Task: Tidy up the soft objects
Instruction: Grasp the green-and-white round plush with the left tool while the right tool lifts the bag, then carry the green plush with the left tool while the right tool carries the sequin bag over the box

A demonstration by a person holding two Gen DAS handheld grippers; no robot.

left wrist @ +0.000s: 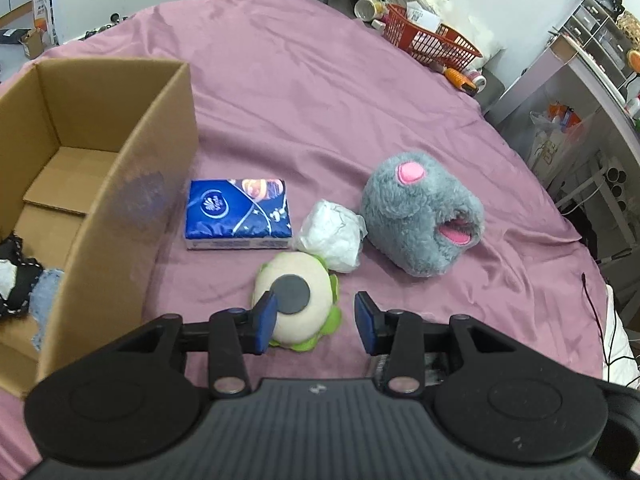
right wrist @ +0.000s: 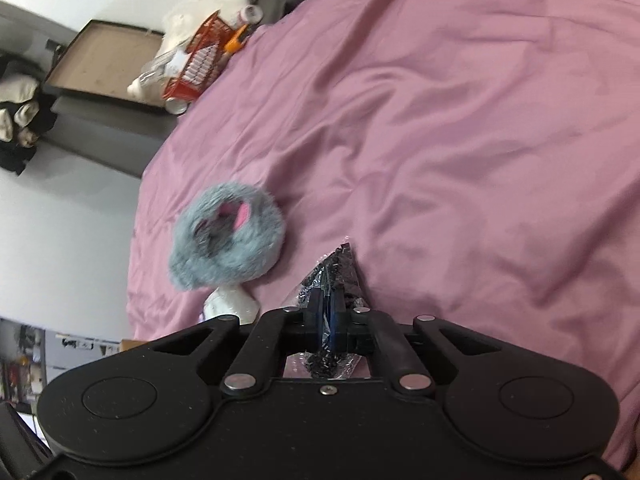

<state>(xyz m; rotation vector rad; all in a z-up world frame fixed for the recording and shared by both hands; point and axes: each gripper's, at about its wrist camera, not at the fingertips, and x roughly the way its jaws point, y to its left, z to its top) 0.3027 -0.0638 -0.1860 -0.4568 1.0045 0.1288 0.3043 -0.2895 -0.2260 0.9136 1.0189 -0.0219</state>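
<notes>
On the mauve bedsheet (left wrist: 304,92) lie a blue tissue pack (left wrist: 238,214), a white crumpled bundle (left wrist: 334,236), a grey plush with pink patches (left wrist: 420,216) and a cream-and-green plush with a dark round patch (left wrist: 298,306). My left gripper (left wrist: 316,322) is open just over the cream plush; its left pad overlaps the plush's edge, the right pad stands apart. A cardboard box (left wrist: 132,184) at left holds dark and denim fabric. In the right wrist view my right gripper (right wrist: 329,300) is shut on a clear bag of black bits (right wrist: 334,268). The grey plush (right wrist: 228,240) lies to its left.
A red basket (left wrist: 432,36) with bottles and clutter sits at the bed's far edge. Shelving and bags (left wrist: 580,92) stand to the right of the bed. The bed's edge drops to a white floor (right wrist: 60,240) at left in the right wrist view.
</notes>
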